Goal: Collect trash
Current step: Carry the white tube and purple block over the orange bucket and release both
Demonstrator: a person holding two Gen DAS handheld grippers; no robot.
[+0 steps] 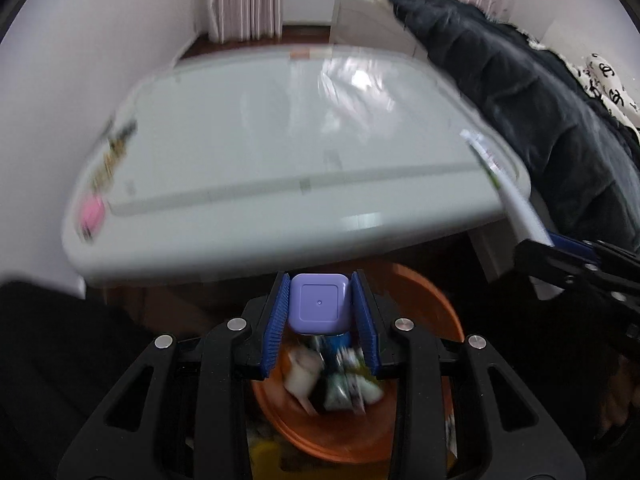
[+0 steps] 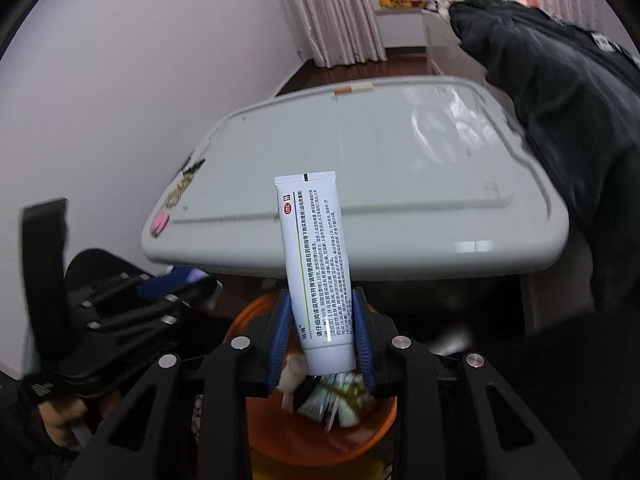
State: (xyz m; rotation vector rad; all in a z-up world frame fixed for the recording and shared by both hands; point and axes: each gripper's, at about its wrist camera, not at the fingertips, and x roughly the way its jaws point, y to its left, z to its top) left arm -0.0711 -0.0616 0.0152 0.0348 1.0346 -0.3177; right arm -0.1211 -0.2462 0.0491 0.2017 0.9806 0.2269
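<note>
Two tools, both loaded, both over the orange bin (image 1: 420,304). Left tool (image 1: 320,312) has its blue pads nearly closed on a small lilac square-capped container (image 1: 319,307), pinched at both sides, cap face toward the camera; what hangs below the cap is blurred, can't tell its shape. Right tool (image 2: 322,332) is clamped on a white ointment tube (image 2: 316,264), pads (image 2: 280,332) gripping its lower end, crimped end up toward 12 o'clock and leaning slightly to 11. Printed text runs along the tube. Bin sits directly below both tools at 6 o'clock, already carrying mixed trash (image 2: 332,396): crumpled wrappers, white and green packets, a pale wad at its 9 o'clock side. Pale grey counter (image 1: 280,140) fills the 12 o'clock half of both views, its near edge just above the bin. On the counter's 9 o'clock edge: a pink item (image 2: 160,222) and a dark-and-tan scrap (image 2: 188,180) just beyond it, both near the rim. Dark jacket (image 2: 560,120) is draped along the counter's 2 to 3 o'clock side, touching it. From the right wrist view, left tool shows at 8 o'clock with a hand on it; from the left wrist view, right tool's frame and tube poke in at 3 o'clock. Left view is motion-blurred.
</note>
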